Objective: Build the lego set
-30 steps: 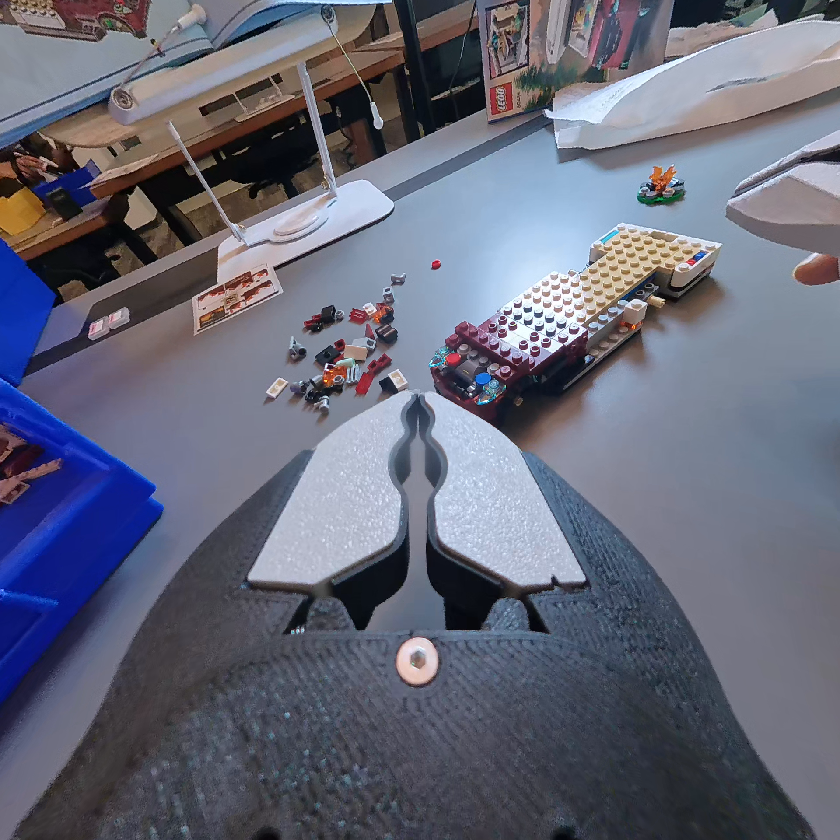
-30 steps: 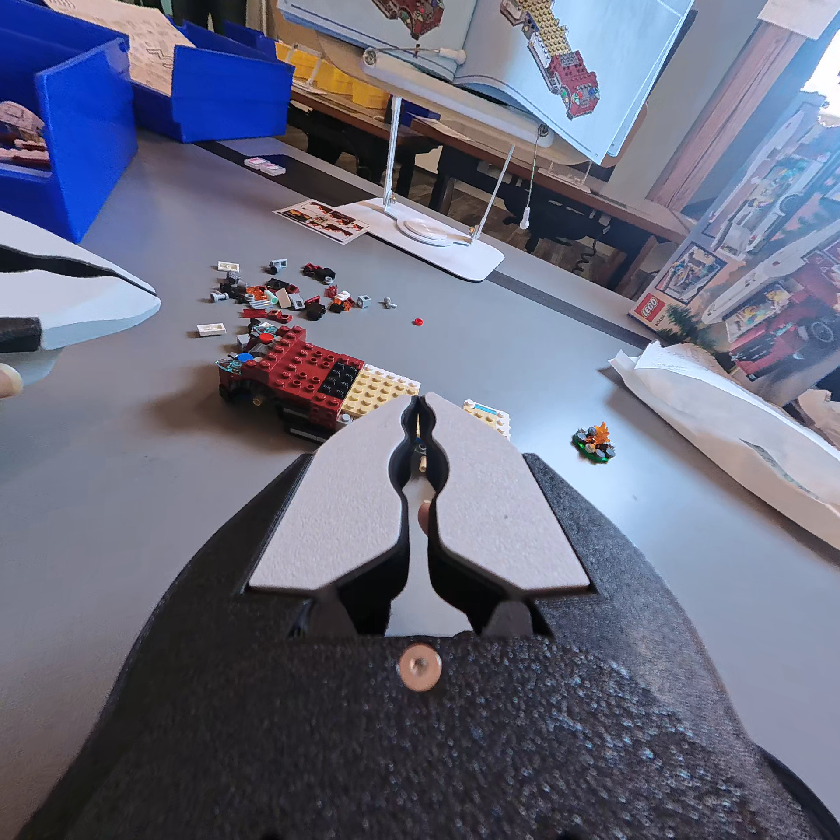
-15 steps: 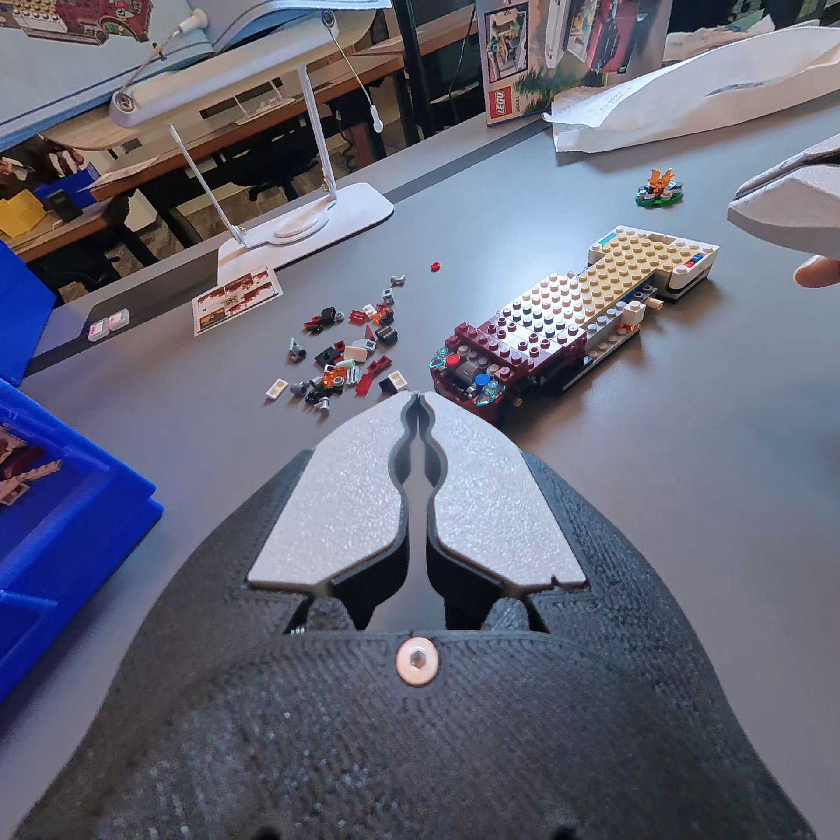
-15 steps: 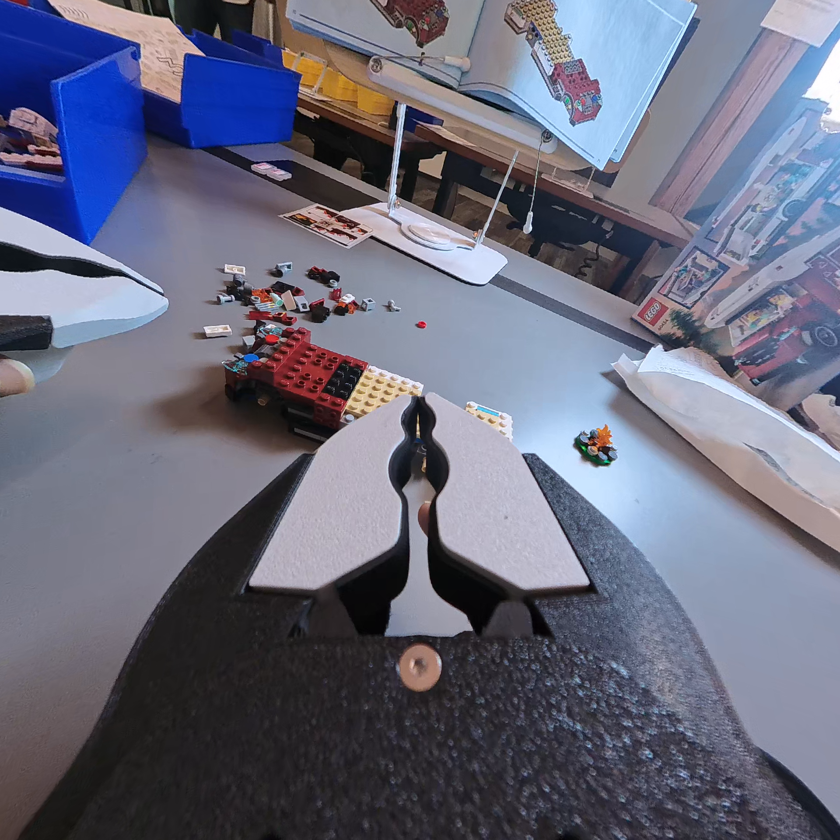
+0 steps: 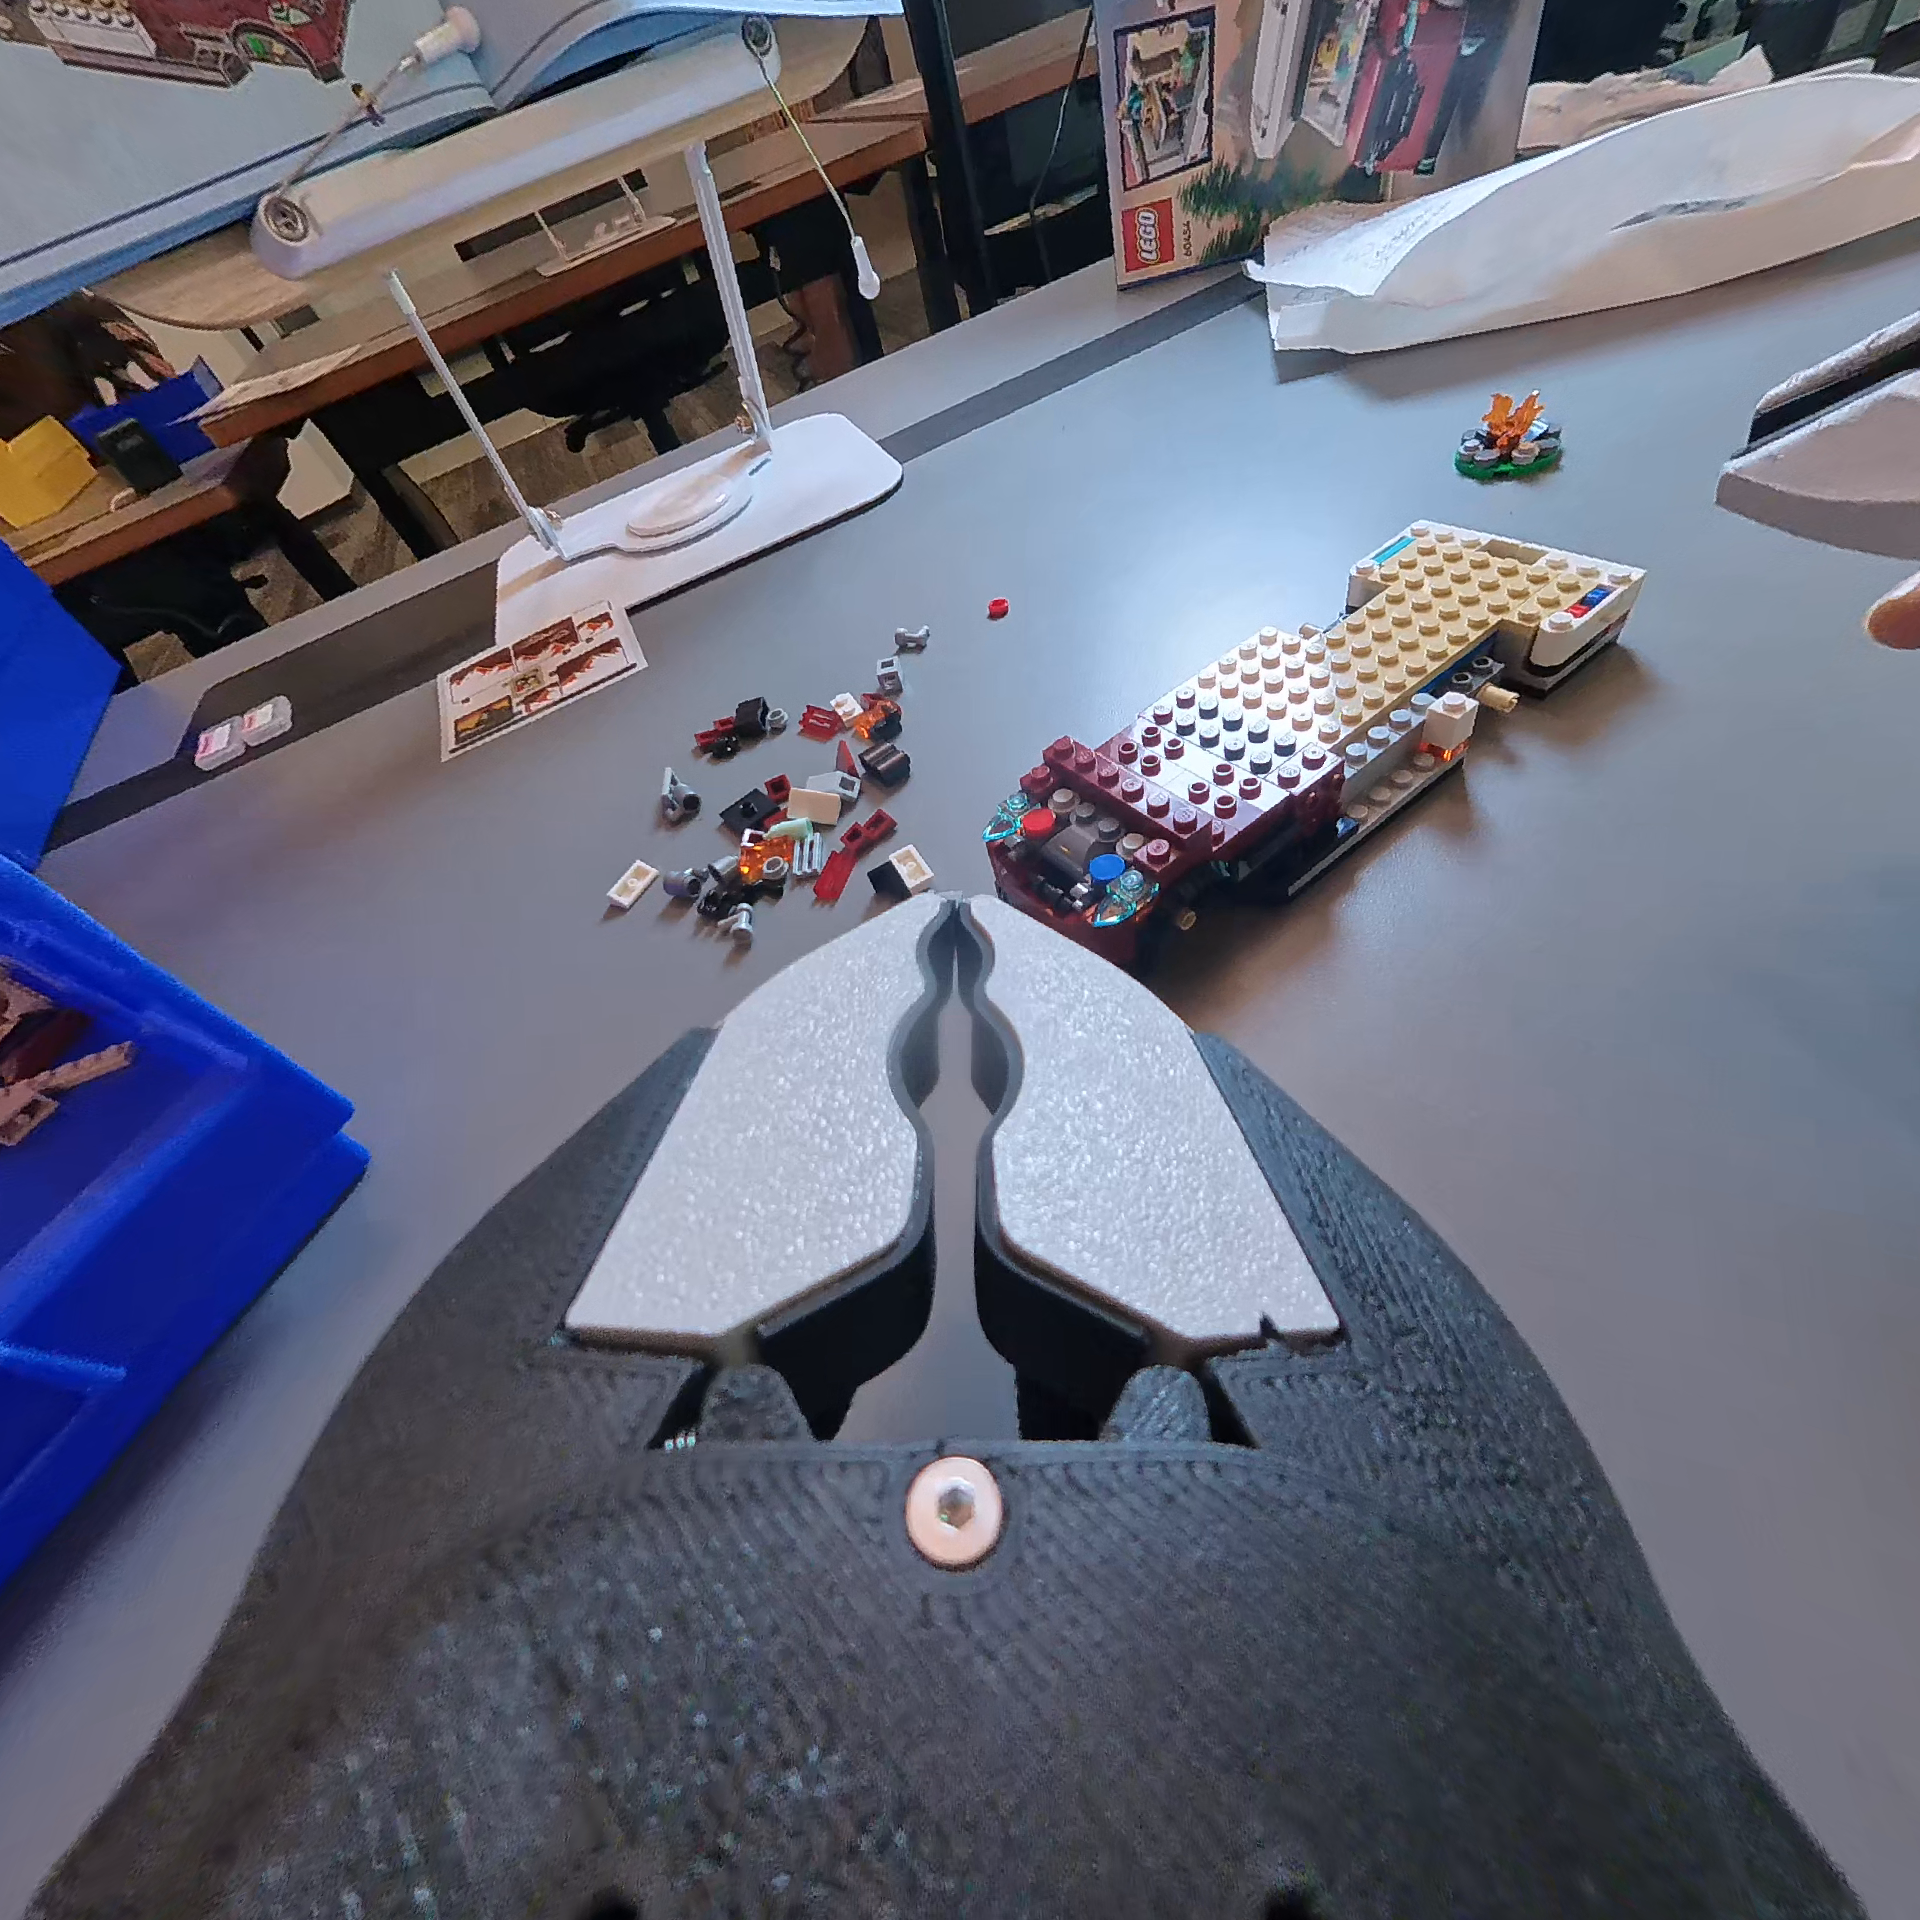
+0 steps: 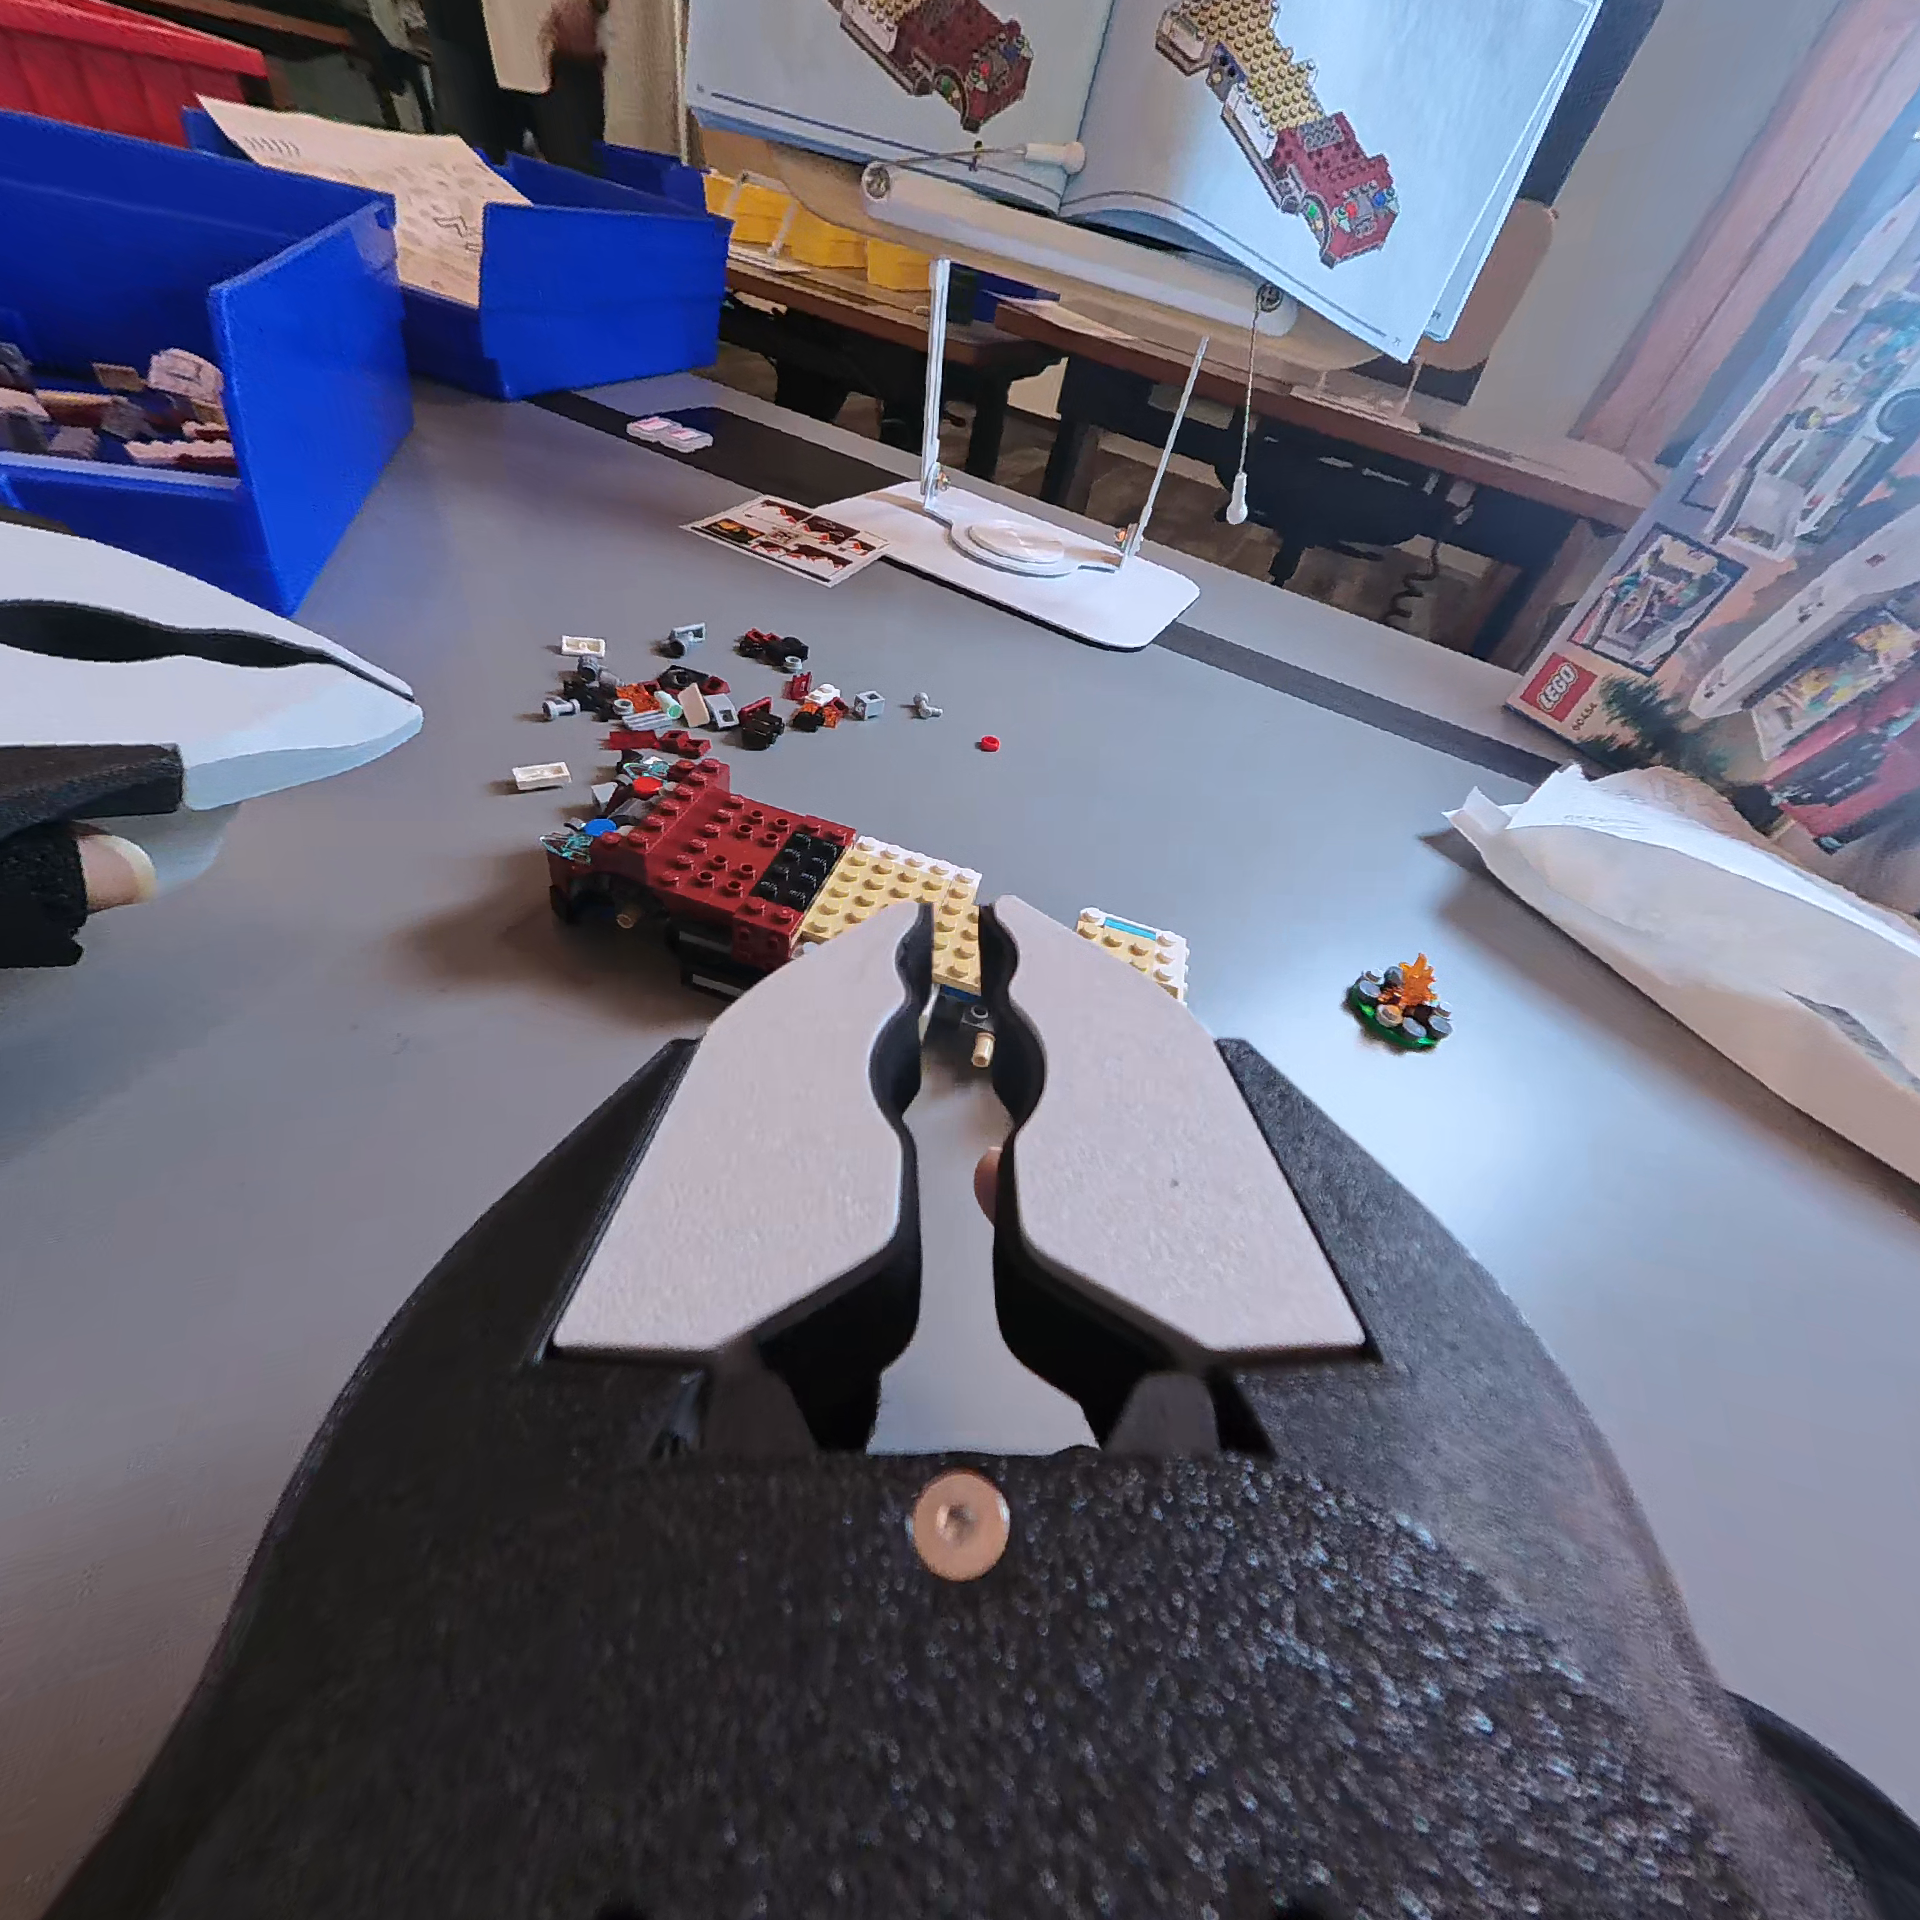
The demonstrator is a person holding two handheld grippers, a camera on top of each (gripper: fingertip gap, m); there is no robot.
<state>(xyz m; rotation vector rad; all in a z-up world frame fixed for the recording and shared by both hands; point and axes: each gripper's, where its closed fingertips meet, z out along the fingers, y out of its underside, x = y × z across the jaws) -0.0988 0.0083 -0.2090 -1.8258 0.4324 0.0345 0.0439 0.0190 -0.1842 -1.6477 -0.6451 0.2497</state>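
Note:
A long brick vehicle (image 5: 1299, 748), dark red at the front and tan at the back, lies on the grey table (image 5: 1455, 1039). A pile of small loose pieces (image 5: 800, 800) lies to its left. My left gripper (image 5: 956, 902) is shut with nothing between its pads, just short of the vehicle's front and the pile. My right gripper (image 6: 958, 914) stands a little open and empty above the vehicle's (image 6: 748, 852) tan rear. The loose pieces (image 6: 686, 696) lie beyond. Each gripper shows at the edge of the other's view: the right gripper (image 5: 1839, 457), the left gripper (image 6: 208, 707).
Blue bins (image 5: 156, 1143) (image 6: 312, 364) stand at the left. A white book stand (image 5: 707, 488) holds an open instruction book (image 6: 1299, 125) at the back. A white paper bag (image 6: 1714, 935), a small campfire build (image 6: 1401, 1003), a set box (image 5: 1247, 135) and a sticker sheet (image 5: 540, 675) lie around. The left gripper's tips are roughly 15 centimeters from the right gripper's. From the right gripper's tips to the small campfire build (image 6: 1401, 1003) is close to 20 centimeters. Look for it in the left wrist view (image 5: 1525, 432) too.
My right gripper's pads have parted a little from shut, with nothing in them. My left gripper stays shut and has hardly moved.

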